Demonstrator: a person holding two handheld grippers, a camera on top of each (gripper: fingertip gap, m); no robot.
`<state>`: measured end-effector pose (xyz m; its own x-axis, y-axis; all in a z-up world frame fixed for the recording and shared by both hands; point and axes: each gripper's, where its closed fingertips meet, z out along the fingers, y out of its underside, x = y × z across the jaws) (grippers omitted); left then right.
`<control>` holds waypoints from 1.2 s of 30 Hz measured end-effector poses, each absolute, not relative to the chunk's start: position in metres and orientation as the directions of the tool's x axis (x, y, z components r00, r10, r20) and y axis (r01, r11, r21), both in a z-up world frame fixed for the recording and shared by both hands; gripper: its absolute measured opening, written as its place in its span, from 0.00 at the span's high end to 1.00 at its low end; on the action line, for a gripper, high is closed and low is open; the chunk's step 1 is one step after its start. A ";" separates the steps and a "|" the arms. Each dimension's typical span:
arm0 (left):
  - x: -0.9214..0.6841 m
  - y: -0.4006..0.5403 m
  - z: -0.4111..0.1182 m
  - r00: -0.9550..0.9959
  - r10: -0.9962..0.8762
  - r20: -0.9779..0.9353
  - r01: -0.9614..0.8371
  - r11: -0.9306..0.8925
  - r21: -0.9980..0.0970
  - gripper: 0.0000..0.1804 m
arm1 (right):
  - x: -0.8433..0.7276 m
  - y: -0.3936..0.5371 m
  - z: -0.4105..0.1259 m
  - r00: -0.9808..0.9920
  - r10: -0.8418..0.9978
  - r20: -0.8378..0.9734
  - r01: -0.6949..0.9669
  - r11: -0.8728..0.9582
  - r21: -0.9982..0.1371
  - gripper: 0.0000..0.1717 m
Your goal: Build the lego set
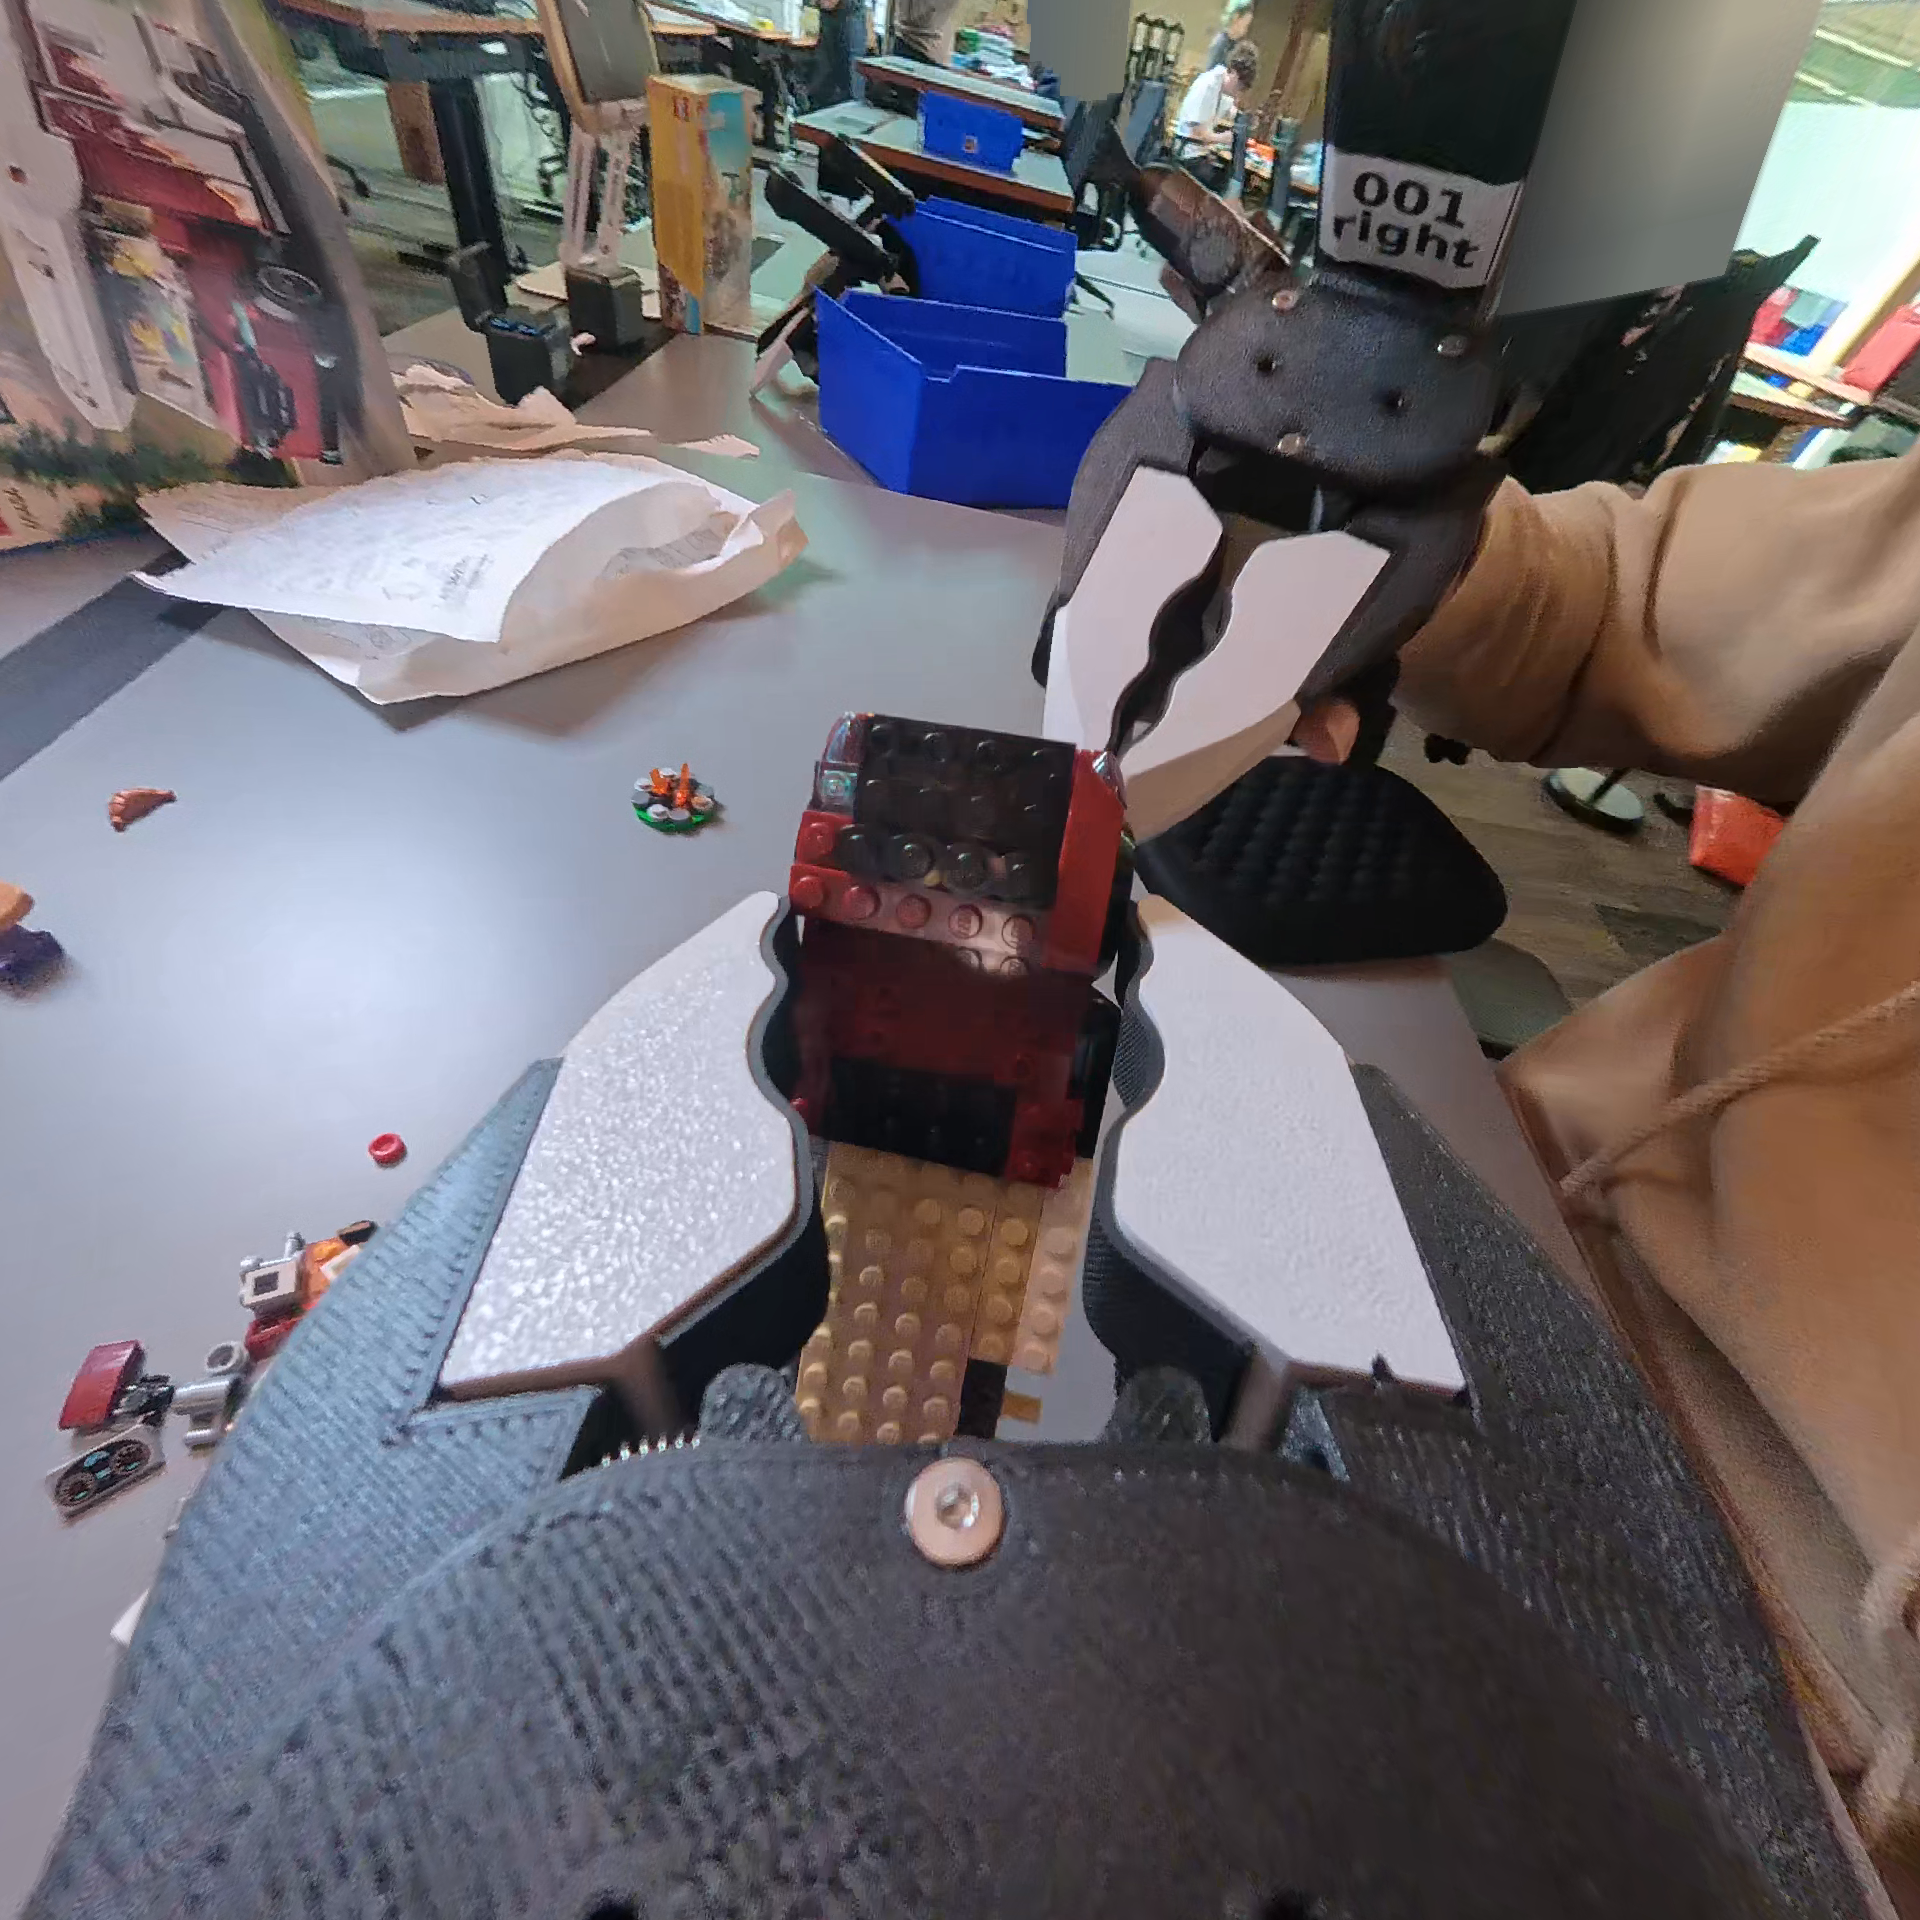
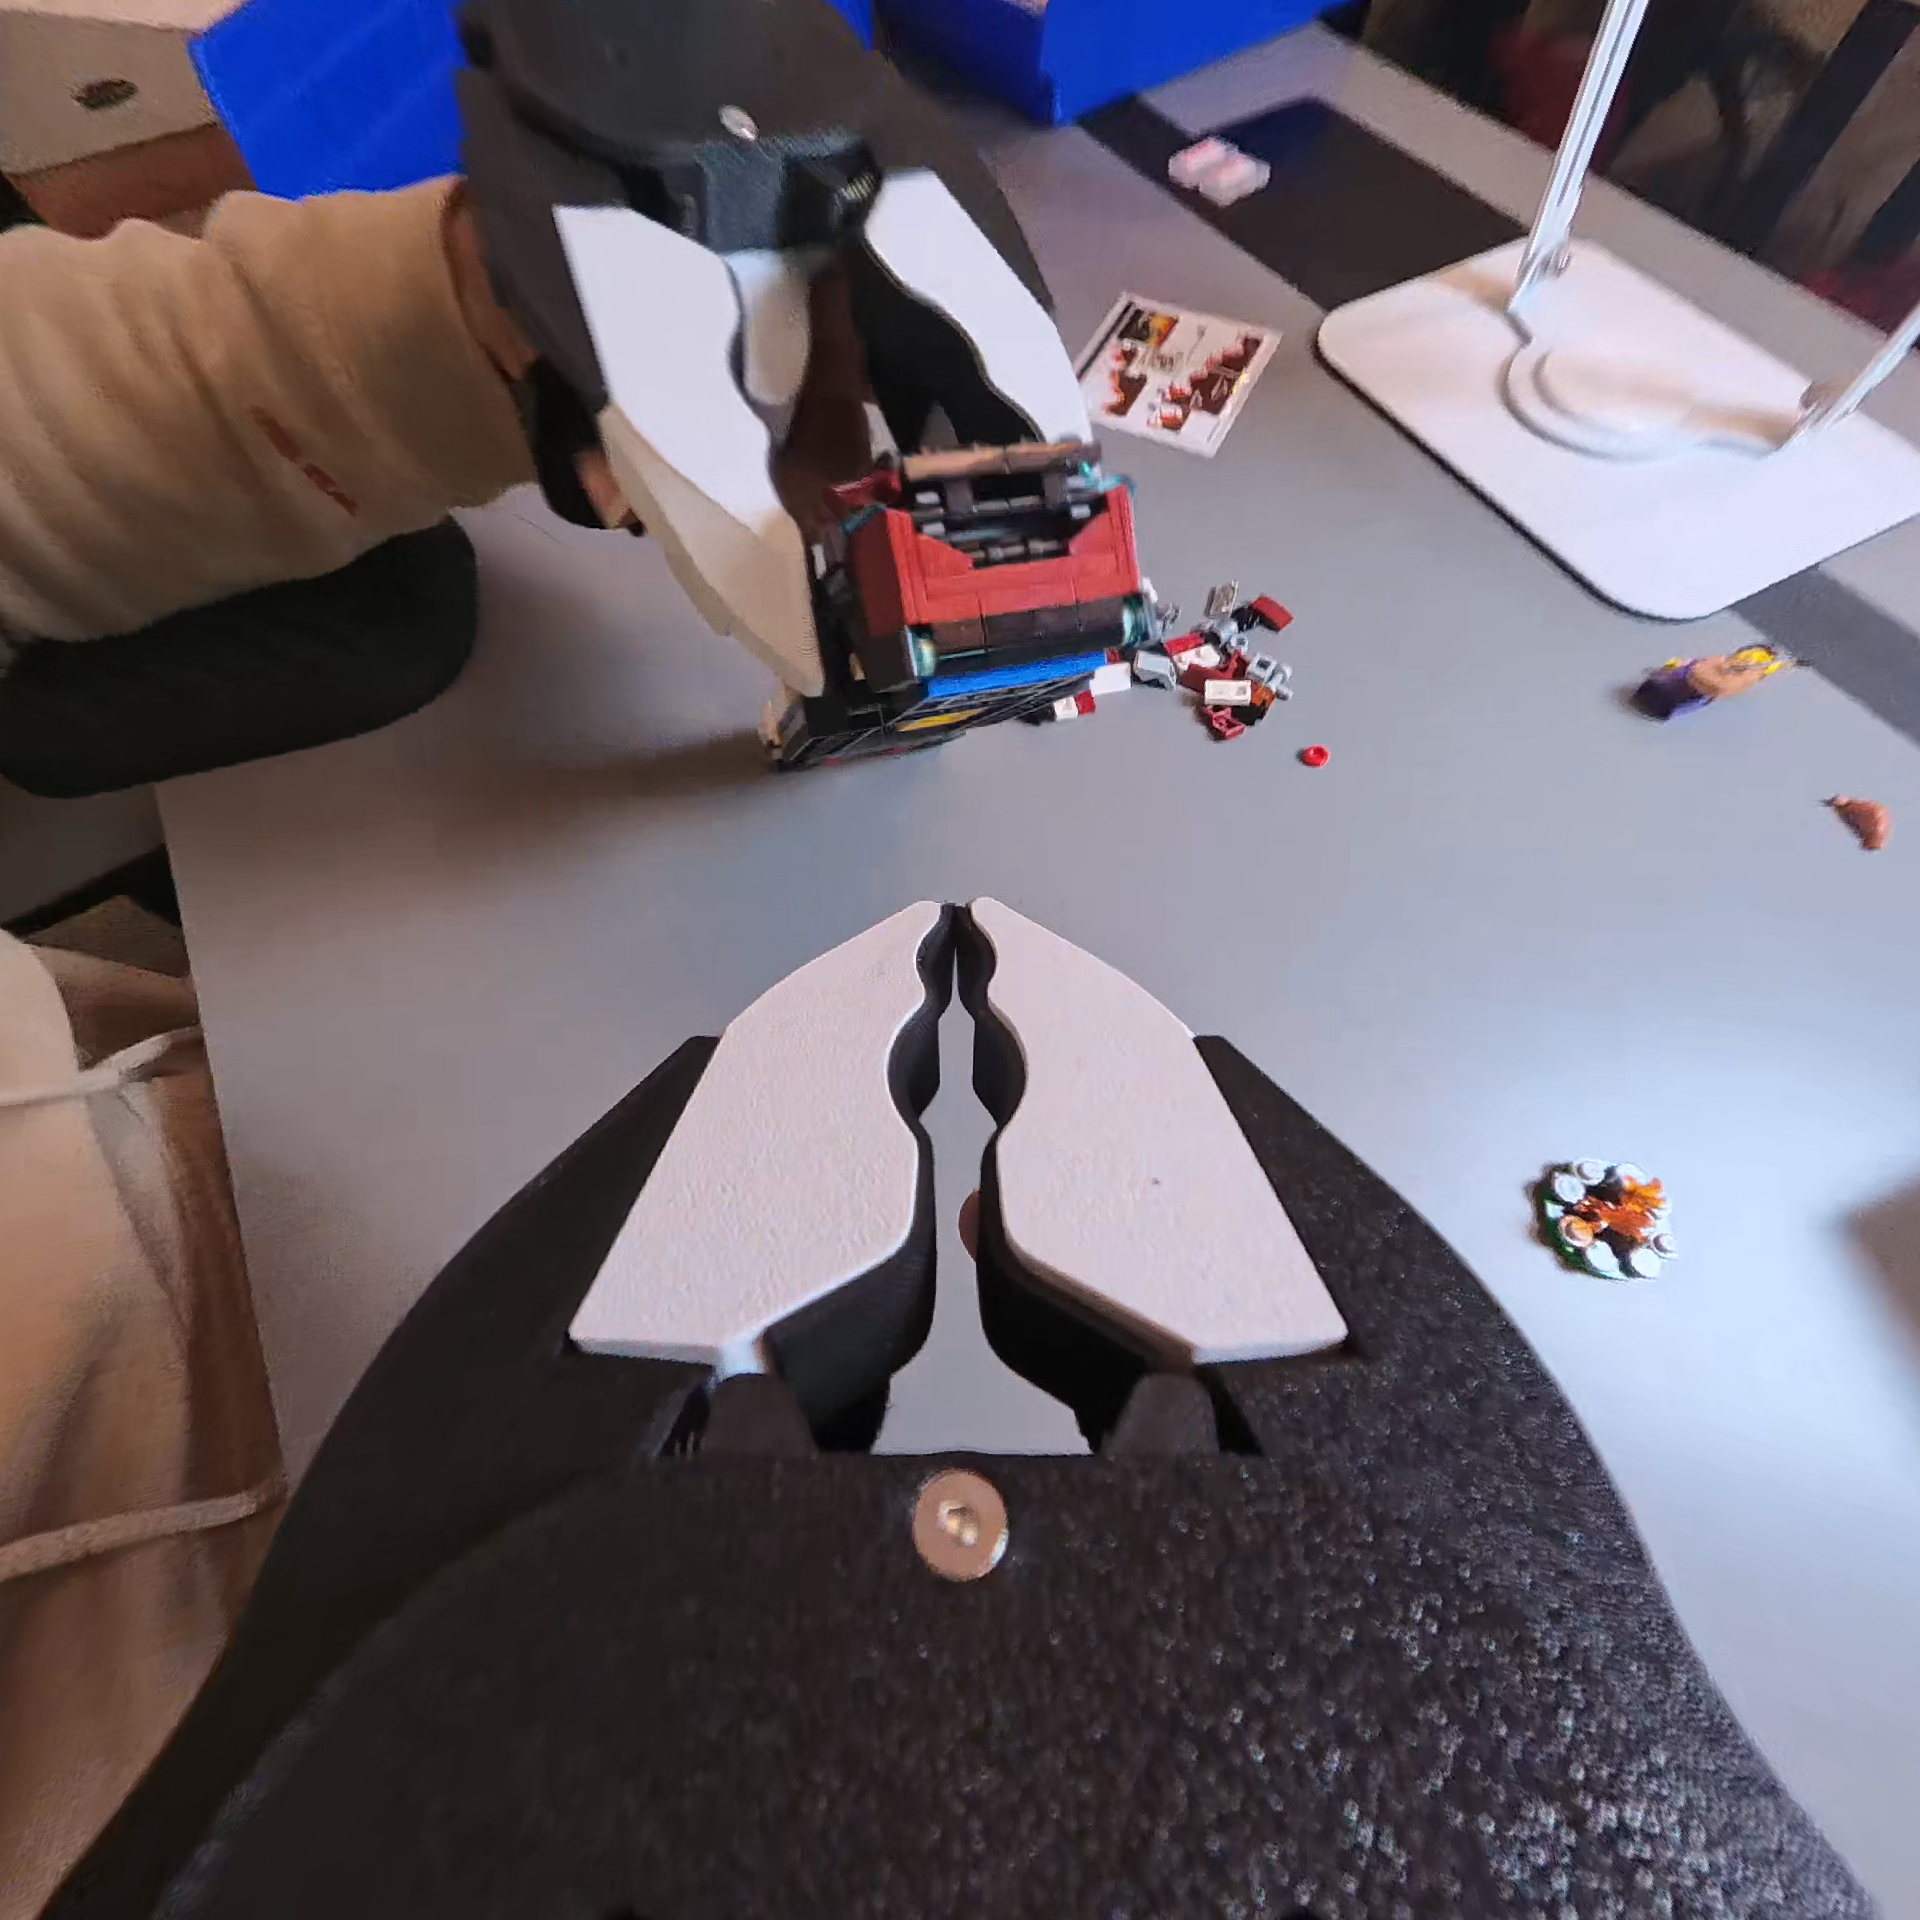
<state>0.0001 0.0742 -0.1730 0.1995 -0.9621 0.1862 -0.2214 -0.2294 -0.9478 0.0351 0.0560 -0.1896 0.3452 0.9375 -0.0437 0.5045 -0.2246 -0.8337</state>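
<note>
Left wrist view: left gripper (image 1: 951, 997) clamps brick model (image 1: 951, 935), lengthwise forward; right gripper (image 2: 961, 914) closed, bare

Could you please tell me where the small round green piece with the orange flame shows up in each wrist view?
Left wrist view: the green campfire piece lies on the grey table, left of the brick model.
Right wrist view: it lies at far right, beside the right gripper.
Shared landmark: the small red ring.

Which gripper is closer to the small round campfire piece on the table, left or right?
Right. The right gripper, shut on nothing, hovers beside the campfire piece. The left gripper is farther off, clamped on the dark red brick model.
</note>
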 end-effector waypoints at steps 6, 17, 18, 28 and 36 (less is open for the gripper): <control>0.001 0.085 -0.164 0.351 -0.936 0.006 -0.285 -0.113 -0.952 0.67 | 0.015 0.073 -0.208 0.377 0.925 -0.050 0.582 -0.279 -0.764 1.00; -0.003 0.120 -0.157 0.611 -0.773 -0.171 -0.389 -0.104 -0.915 0.67 | -0.004 0.107 -0.216 0.531 0.844 0.074 0.572 -0.294 -0.765 1.00; -0.003 0.122 -0.156 0.622 -0.767 -0.160 -0.384 -0.121 -0.915 0.67 | -0.005 0.110 -0.217 0.544 0.835 0.076 0.564 -0.297 -0.770 1.00; -0.008 0.127 -0.156 0.679 -0.734 -0.011 -0.328 -0.290 -0.899 0.67 | -0.010 0.129 -0.232 0.607 0.787 0.111 0.543 -0.308 -0.781 1.00; -0.006 0.121 -0.162 0.634 -0.766 0.102 -0.290 -0.358 -0.888 0.67 | -0.009 0.129 -0.235 0.603 0.789 0.122 0.553 -0.302 -0.776 1.00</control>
